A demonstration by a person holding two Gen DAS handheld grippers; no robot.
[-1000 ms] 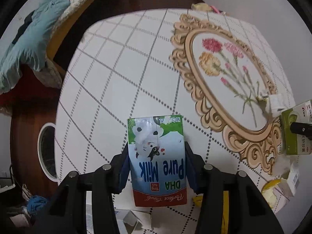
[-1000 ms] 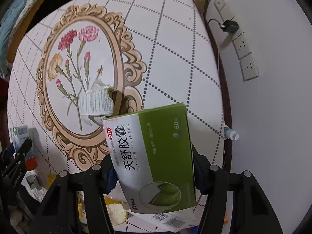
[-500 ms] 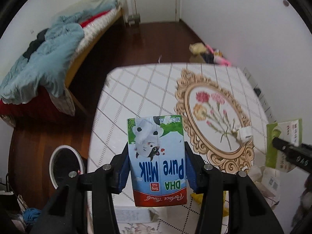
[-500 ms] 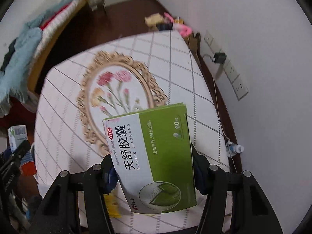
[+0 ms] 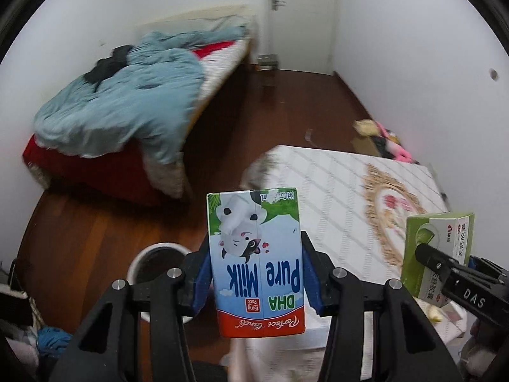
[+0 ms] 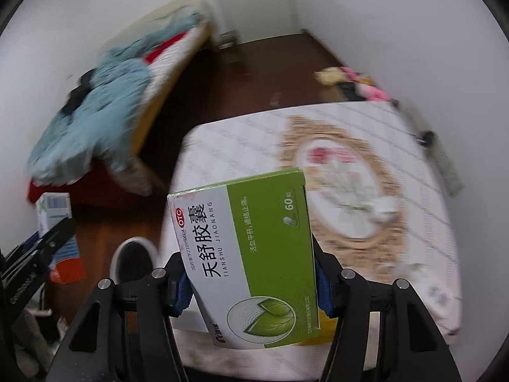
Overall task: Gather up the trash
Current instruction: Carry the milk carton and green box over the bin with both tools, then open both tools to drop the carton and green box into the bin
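Two tools, left (image 5: 256,278) clamping milk carton (image 5: 256,261), right (image 6: 251,281) clamping medicine box (image 6: 248,258)

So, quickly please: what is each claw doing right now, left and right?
Left claw: closed on the milk carton.
Right claw: closed on the green medicine box.

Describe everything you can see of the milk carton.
The milk carton is a printed paperboard box, blue and white with a green top band, a red base band and a cartoon cow, reading "DHA Pure Milk". It looks undented and is held upside down in the air between the left tool's blue pads, off the table.
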